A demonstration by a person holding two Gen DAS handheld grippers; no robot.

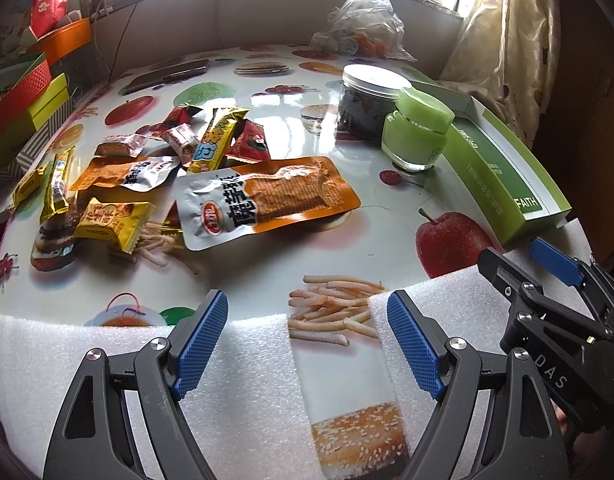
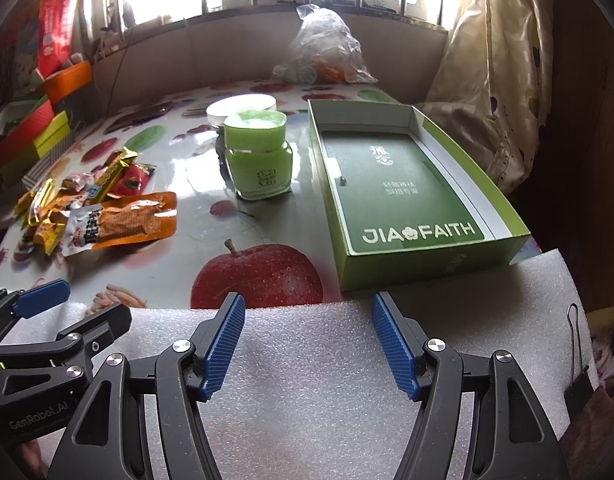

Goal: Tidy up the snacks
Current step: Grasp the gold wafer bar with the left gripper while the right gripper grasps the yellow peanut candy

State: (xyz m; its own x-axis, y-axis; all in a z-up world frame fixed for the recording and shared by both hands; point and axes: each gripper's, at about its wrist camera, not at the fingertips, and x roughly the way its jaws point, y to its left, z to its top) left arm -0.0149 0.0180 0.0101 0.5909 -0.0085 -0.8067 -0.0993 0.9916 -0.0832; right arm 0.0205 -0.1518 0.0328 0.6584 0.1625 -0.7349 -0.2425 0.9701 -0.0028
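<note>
While both tools idle at the near edge, notes keyed to the green box (image 2: 411, 196):

Green box: open and empty, printed JIA FAITH on its floor, lying flat on the fruit-print tablecloth (image 2: 263, 216), its near end touching the white foam strip (image 2: 307, 344).

Snack pile (image 1: 119, 176): well to the left of the box, loose on the cloth; small yellow, gold and red wrappers heaped together.

Orange pouch (image 1: 267, 196): largest packet, flat, on the pile's box-side edge.

Green jar (image 2: 259, 156): upright, lid on, between pile and box, just left of the box.

Dark jar (image 1: 367, 100): white lid, directly behind the green jar, touching or nearly so; cannot tell which.

Plastic bag (image 2: 323, 48): beyond the box's far left corner, against the wall.

Left gripper (image 1: 307, 344): over the foam, left of the box; jaws spread wide, nothing between them.

Right gripper (image 2: 307, 344): over the foam just short of the box's near end; jaws likewise apart and empty.

Binder clip (image 2: 579, 376): on the foam's edge, near side of the box, to its right.
</note>
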